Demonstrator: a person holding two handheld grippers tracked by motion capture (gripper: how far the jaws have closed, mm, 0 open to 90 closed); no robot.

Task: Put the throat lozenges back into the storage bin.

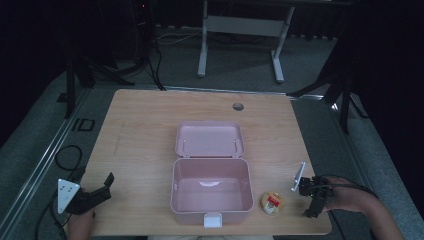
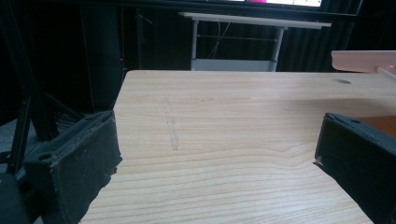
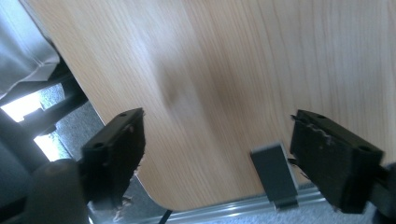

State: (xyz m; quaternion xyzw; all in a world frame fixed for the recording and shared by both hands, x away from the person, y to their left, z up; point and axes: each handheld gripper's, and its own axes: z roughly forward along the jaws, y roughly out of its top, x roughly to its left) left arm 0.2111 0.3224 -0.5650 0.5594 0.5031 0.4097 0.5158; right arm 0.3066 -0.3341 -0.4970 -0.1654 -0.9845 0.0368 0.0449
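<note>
Bench (image 1: 150,130): light wood laminate, rounded corners, cable grommet hole (image 1: 238,106) near the far edge. A faint scuff line (image 2: 173,135) runs along the grain in the left gripper view. Grey carpet floor (image 1: 240,65), dark curtained walls, and a white-framed desk (image 1: 240,30) stands behind the bench.

Pink lidded box (image 1: 212,192) sits centre-front, lid (image 1: 209,139) flipped back flat, white latch (image 1: 212,220) facing the person. Interior looks bare.

Small round container (image 1: 272,202) lies on the bench just right of the box; it has a tan lid with a red-and-white label, text too small to read.

Left hand-held gripper (image 1: 102,187) is at the front-left corner, jaws released and spread, nothing between them. Right hand-held gripper (image 1: 311,197) is at the front-right edge near the round container, jaws also apart over bare wood, holding nothing.
</note>
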